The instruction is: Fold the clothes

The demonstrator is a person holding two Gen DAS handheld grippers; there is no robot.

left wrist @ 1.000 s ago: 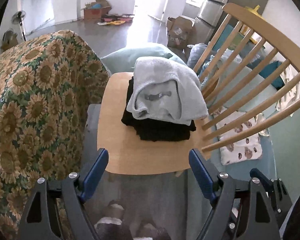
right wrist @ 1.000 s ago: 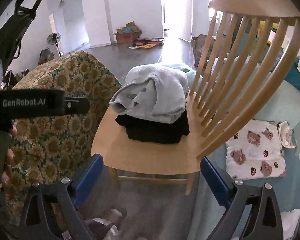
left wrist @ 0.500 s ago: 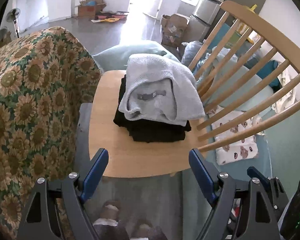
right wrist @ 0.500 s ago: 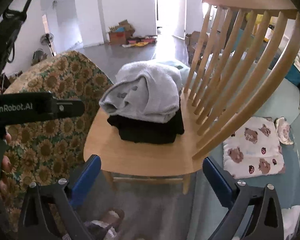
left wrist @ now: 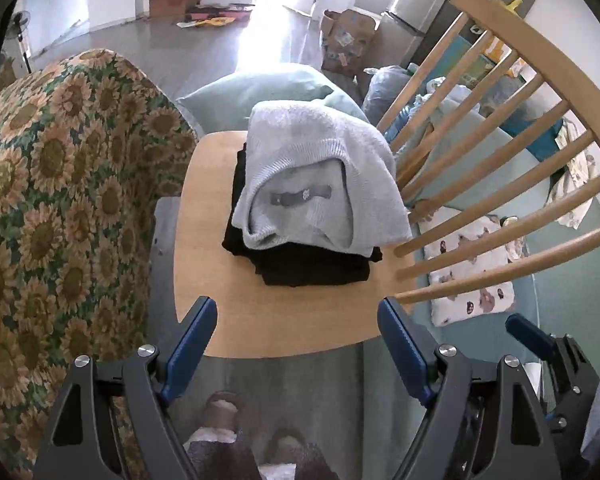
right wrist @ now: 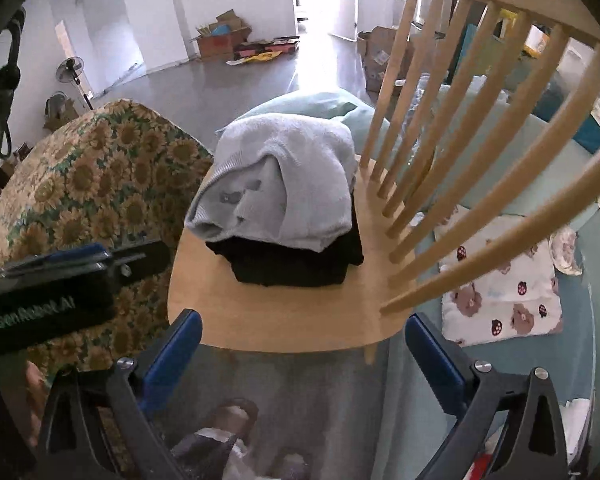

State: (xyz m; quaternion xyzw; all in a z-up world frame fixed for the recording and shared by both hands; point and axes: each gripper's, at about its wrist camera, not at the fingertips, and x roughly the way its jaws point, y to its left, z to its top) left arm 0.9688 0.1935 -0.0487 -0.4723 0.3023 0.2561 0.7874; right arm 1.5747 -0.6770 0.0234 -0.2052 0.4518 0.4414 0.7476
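A folded pale grey sweater (left wrist: 320, 184) lies on a folded black garment (left wrist: 312, 260) on the wooden chair (left wrist: 260, 320) seat, against its spindle back, with the sunflower-print cushion (left wrist: 60, 200) beside the chair and both the left tool (left wrist: 296, 320) and right tool (right wrist: 300, 334) hovering released, empty, before the seat's front edge.

A wooden spindle-back chair (left wrist: 260, 320) carries a folded black garment (left wrist: 312, 266) directly on its seat, with a folded pale grey sweater (left wrist: 320, 176) stacked on top.
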